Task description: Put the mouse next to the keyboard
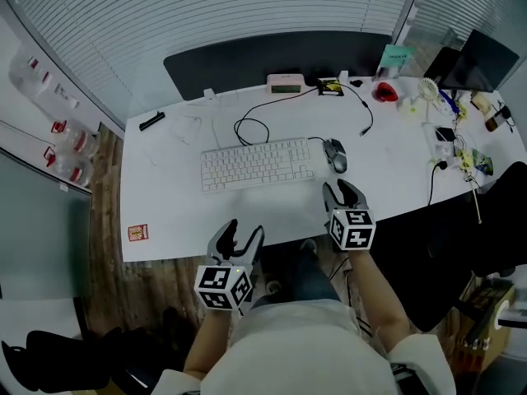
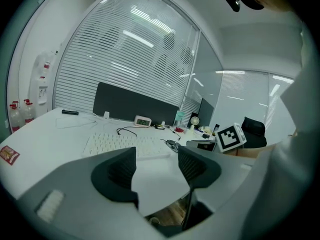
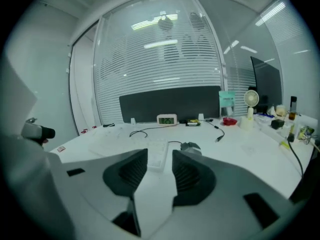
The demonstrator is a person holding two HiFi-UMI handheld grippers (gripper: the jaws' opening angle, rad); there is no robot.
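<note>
**Both claws empty at the near edge; mouse sits by the keyboard**

Head view: closest in, the left claw (image 1: 244, 231) hangs over the near edge of the desk (image 1: 173, 220), jaws apart with nothing between them. The right claw (image 1: 340, 189) is just over the desk, jaws partly apart and equally empty. Straight ahead of the right claw, and near it, lies the mouse (image 1: 336, 155), just beside the right end of the keyboard (image 1: 259, 164). By my reading the placement looks done. If so, the step is to back off cleanly or nudge the mouse only if it needs squaring.

Left gripper view: bare white desk (image 2: 55, 144) fills the space between the left claw (image 2: 157, 166) and the keyboard (image 2: 125, 145). The mouse (image 2: 173, 145) is ahead and to the right, so there is plenty of room.

Right gripper view: the right claw (image 3: 160, 171) has the mouse (image 3: 191, 147) ahead, slightly right of its jaw line, and the keyboard (image 3: 150, 151) slightly left. Any approach should come from the open right side and keep low. It should also avoid the mouse's cable (image 3: 142, 132), which loops behind the keyboard, and the black lead (image 3: 295, 156) trailing off the far-right edge.
</note>
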